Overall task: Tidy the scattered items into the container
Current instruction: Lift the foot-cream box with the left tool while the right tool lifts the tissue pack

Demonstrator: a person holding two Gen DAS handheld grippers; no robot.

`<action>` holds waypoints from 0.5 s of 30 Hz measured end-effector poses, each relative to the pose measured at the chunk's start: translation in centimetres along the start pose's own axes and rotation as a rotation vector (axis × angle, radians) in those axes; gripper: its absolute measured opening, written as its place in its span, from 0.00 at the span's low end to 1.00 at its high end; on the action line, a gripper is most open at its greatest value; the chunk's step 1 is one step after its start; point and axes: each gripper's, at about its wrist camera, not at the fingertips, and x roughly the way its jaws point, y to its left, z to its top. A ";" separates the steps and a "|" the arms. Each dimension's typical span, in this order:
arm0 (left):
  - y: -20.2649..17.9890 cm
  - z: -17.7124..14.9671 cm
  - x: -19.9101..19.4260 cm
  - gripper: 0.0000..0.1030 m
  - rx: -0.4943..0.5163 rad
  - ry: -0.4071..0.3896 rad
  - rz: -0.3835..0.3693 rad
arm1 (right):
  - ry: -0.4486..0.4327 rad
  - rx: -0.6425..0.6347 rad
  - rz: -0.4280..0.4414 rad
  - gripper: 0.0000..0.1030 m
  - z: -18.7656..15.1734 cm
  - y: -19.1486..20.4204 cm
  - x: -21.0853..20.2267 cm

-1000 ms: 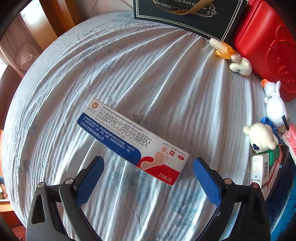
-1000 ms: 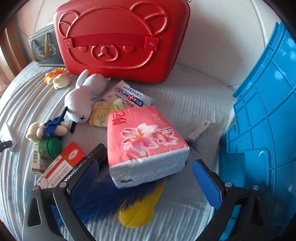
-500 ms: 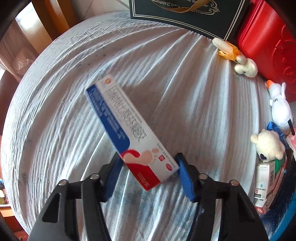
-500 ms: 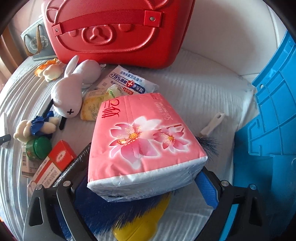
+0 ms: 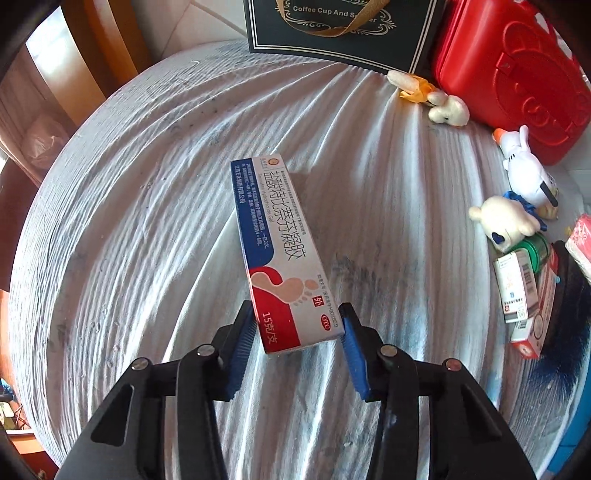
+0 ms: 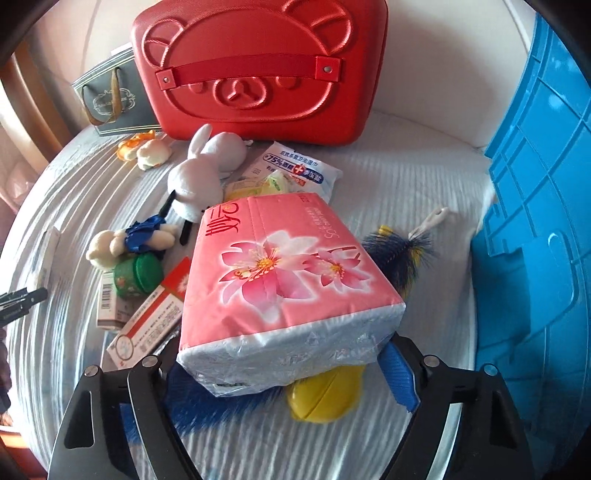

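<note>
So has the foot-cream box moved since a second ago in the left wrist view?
Yes. The foot-cream box lay flat across the bedspread; now its far end points toward the black gift bag, near end pinched in the closing left gripper.

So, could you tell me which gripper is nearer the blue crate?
Right. The right gripper, closing around the tissue pack, sits beside the blue crate; the left gripper is far across the bed.

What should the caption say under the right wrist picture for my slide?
Right gripper jaws closing on a pink tissue pack, blue crate alongside.
</note>
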 end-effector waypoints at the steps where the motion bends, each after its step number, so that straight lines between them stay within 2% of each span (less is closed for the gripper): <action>1: -0.3 0.0 -0.4 0.43 0.005 -0.004 -0.001 | -0.002 0.003 0.002 0.82 -0.3 0.3 -0.5; 8: -0.8 -0.8 -3.4 0.42 0.034 -0.037 -0.004 | -0.007 0.027 0.012 0.82 -3.4 2.1 -4.1; 15: 0.9 -2.3 -6.5 0.41 0.048 -0.059 -0.011 | -0.028 0.052 0.027 0.82 -6.5 3.1 -8.4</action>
